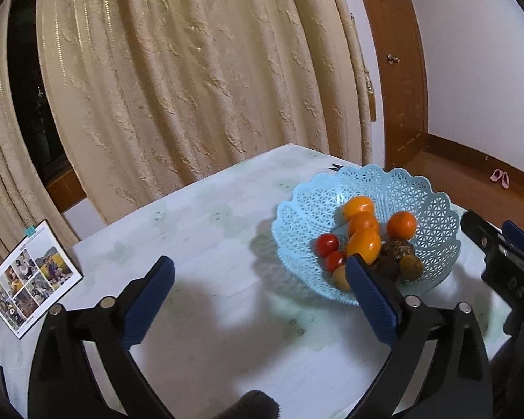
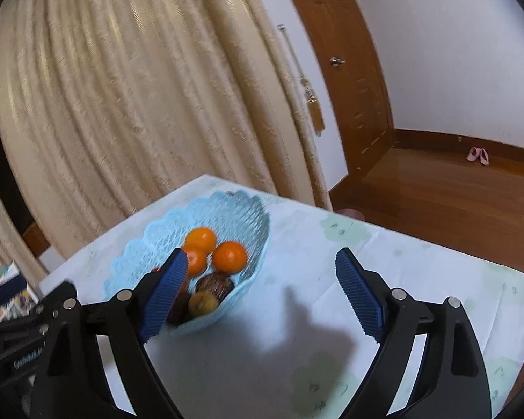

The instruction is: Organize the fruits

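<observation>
A light-blue lattice basket (image 1: 311, 220) stands on the table and holds orange fruits (image 1: 401, 224), two red tomatoes (image 1: 326, 244) and several brown fruits (image 1: 411, 267). My left gripper (image 1: 260, 274) hovers open just left of the basket, nothing between its blue pads, its right finger in front of the basket's near rim. In the right wrist view the same basket (image 2: 139, 255) sits at centre left with orange fruits (image 2: 230, 256) and brown fruits (image 2: 202, 303). My right gripper (image 2: 262, 265) is open and empty to the basket's right, its left finger overlapping the rim.
A photo card (image 1: 31, 279) stands clipped at the table's left edge. Cream curtains (image 1: 192, 70) hang behind the table (image 1: 209, 314). A wooden door frame (image 2: 349, 70) and wood floor with pink slippers (image 2: 478, 155) lie to the right. The other gripper (image 1: 506, 269) shows at right.
</observation>
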### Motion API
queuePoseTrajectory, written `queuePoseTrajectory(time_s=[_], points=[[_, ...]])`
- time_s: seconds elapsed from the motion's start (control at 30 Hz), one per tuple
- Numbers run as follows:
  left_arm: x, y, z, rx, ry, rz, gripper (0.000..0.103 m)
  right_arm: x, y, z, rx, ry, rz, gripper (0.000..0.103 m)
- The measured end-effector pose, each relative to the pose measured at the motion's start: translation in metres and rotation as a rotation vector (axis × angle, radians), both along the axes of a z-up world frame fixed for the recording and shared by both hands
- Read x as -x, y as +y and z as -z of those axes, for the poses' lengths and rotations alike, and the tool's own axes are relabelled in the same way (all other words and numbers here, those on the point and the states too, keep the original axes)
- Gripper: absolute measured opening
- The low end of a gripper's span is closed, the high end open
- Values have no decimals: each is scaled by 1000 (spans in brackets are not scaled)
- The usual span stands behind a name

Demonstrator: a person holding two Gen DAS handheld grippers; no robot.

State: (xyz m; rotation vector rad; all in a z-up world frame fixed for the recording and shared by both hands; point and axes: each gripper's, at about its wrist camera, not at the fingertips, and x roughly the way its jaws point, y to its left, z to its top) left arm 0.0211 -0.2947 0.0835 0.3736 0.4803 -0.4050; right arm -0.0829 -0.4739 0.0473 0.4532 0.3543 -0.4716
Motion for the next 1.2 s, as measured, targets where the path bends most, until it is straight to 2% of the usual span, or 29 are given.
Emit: queuePoseTrajectory(time_s=[0.23,0.4,0.67,1.2], points=[[4,11,-3,22,-15,-7,98,1,42,-14,183,85,-93,96],[6,18,-5,34,-34,-26,98,3,54,-28,235,83,-113,100],[5,25,-9,60,-24,-27,98,1,54,-34,247,106,-97,100],[7,24,-11,52,-31,-14,98,-8,57,-26,258,147,-104,100]])
